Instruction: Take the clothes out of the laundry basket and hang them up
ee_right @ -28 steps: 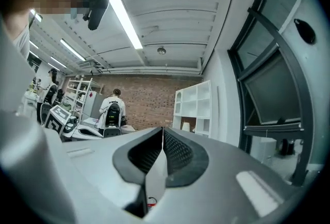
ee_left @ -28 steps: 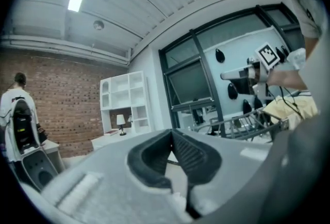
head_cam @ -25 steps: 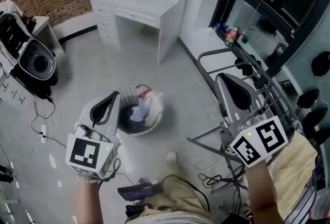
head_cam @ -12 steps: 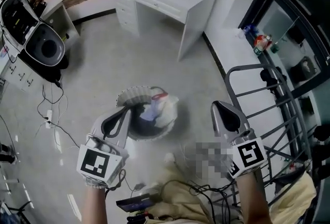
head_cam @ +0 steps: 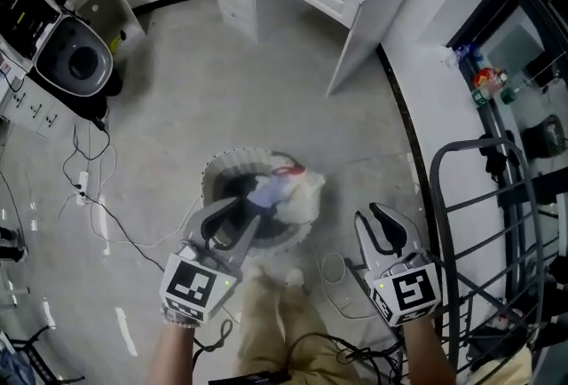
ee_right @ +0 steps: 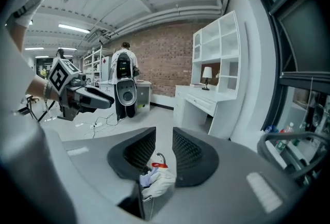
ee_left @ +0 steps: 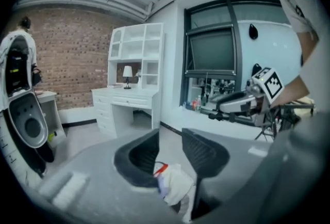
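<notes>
The clothes (head_cam: 288, 192), a pale bundle with a lilac piece and a red detail on top, lie in the laundry basket (head_cam: 216, 168), heaped toward its right side. The basket stands on the floor (head_cam: 177, 99). The red detail may be part of a hanger, but the views are too coarse to confirm this. The left tongs (head_cam: 248, 209) hang over the near rim of the basket with the tips pointed at the bundle. Their jaws are opening and have hold of nothing; the cloth shows beyond the gap, not gripped in it. The right tongs (head_cam: 372, 215) hang just to the right of the basket. Their jaws are also opening, by a narrower gap, and are likewise empty. The drying rack (head_cam: 484, 223) stands farther right, apart from the basket. The step in hand is judged to be the reach for a first garment, with no pick-up made. The next move calls for lowering the left tongs into the bundle, closing on a single layer of cloth and lifting it clear of the rim.
</notes>
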Demonstrator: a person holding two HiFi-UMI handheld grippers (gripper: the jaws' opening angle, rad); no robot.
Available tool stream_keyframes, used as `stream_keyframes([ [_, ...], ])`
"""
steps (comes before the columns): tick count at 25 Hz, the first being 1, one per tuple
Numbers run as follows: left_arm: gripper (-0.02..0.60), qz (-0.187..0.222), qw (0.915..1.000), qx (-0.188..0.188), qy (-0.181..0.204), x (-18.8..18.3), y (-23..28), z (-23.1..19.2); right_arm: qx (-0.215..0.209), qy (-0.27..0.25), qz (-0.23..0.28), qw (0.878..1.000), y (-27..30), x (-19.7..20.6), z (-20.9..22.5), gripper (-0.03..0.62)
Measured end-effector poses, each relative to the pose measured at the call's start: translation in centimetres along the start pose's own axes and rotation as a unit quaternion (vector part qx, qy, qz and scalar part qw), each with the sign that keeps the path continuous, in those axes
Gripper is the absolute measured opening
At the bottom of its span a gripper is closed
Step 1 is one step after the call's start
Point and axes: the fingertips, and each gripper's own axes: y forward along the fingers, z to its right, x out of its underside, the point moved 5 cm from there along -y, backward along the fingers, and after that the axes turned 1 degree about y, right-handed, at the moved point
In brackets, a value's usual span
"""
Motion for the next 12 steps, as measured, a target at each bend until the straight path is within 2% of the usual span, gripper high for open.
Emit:
stream_keyframes([
  [2, 0.133, -0.011, 0.9998, 0.008, 0.012, 2.2, 2.4, -1.2, 0.000, 0.013, -0.016, 1.000, 2.0, 2.0, 0.6, 0.106],
  [12, 0.170, -0.102, 0.9944, 0.027, -0.003, 15.6, 14.5, -6.3, 0.012, 0.055, -0.065, 0.996, 10.2, 12.5, 2.6, 0.106],
])
